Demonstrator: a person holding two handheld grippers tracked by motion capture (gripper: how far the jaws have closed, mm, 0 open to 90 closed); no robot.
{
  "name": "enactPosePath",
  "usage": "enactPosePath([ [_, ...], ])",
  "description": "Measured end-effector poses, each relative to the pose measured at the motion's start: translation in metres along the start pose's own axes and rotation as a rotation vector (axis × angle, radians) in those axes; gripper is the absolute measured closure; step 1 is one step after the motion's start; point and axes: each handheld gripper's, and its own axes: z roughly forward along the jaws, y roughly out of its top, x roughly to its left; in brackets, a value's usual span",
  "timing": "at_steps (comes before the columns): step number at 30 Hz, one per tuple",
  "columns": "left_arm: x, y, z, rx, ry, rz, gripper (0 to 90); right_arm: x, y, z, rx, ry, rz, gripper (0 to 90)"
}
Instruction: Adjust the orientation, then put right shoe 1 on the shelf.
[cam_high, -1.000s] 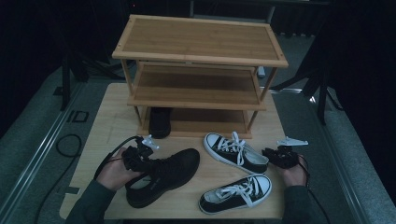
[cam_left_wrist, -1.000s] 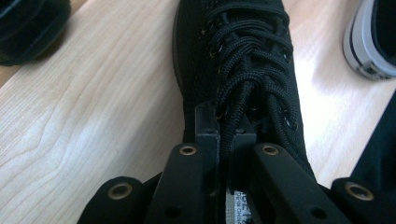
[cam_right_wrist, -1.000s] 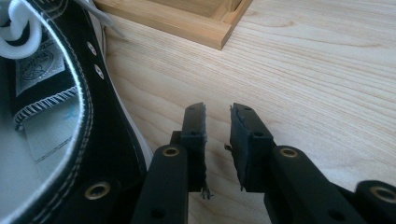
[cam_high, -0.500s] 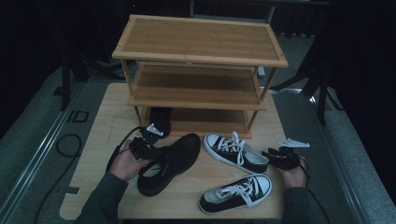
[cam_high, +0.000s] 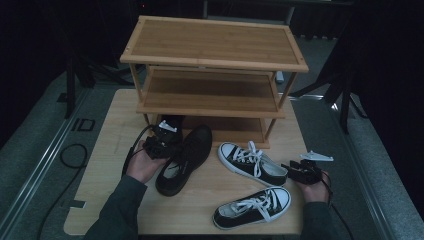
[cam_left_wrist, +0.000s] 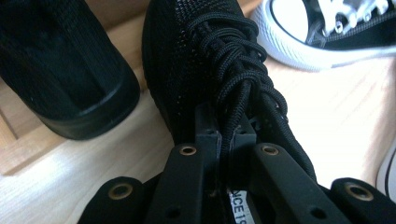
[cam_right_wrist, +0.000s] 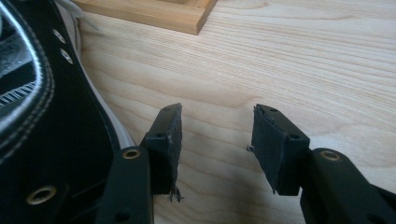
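My left gripper (cam_high: 167, 145) (cam_left_wrist: 226, 135) is shut on the tongue and laces of a black mesh shoe (cam_high: 189, 155) (cam_left_wrist: 201, 56). The shoe's toe points at the bottom tier of the wooden shoe rack (cam_high: 215, 55). A second black shoe (cam_high: 170, 122) (cam_left_wrist: 60, 70) sits on that bottom tier at its left end. My right gripper (cam_high: 291, 170) (cam_right_wrist: 215, 135) is open, and its jaws have just been opening with only bare table between them. It sits beside the heel of a black-and-white sneaker (cam_high: 252, 162) (cam_right_wrist: 46, 116).
The matching sneaker (cam_high: 252, 206) lies near the front edge of the wooden table (cam_high: 115, 140). The rack's two upper shelves are bare. The rack's base rail (cam_right_wrist: 154, 14) lies just beyond my right gripper. Dark floor and stands surround the table.
My left gripper has carried the black shoe up and to the right, toward the rack's bottom tier. My right gripper's jaws have spread apart beside the sneaker's heel.
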Motion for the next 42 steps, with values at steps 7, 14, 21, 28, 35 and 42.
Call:
enactPosePath([
  [7, 0.005, 0.012, 0.012, -0.016, 0.003, -0.043, 86.3, 0.002, -0.002, 0.001, 0.006, -0.022, -0.016, 51.6],
  [14, 0.009, 0.019, 0.016, -0.043, 0.006, -0.053, 86.3, 0.001, -0.003, 0.0, 0.009, -0.019, -0.011, 51.7],
  [21, 0.015, 0.022, 0.019, -0.059, 0.033, -0.073, 86.3, 0.002, -0.003, 0.001, 0.012, -0.032, -0.018, 51.9],
  [28, 0.017, 0.028, 0.021, -0.087, 0.046, -0.102, 86.3, 0.003, -0.003, 0.001, 0.012, -0.038, -0.024, 51.8],
  [35, 0.018, 0.034, 0.032, -0.105, 0.08, -0.139, 86.3, 0.003, -0.002, 0.001, 0.016, -0.041, -0.026, 52.3],
  [42, 0.021, 0.04, 0.039, -0.135, 0.139, -0.203, 86.2, 0.005, -0.002, 0.0, 0.012, -0.047, -0.031, 53.6],
])
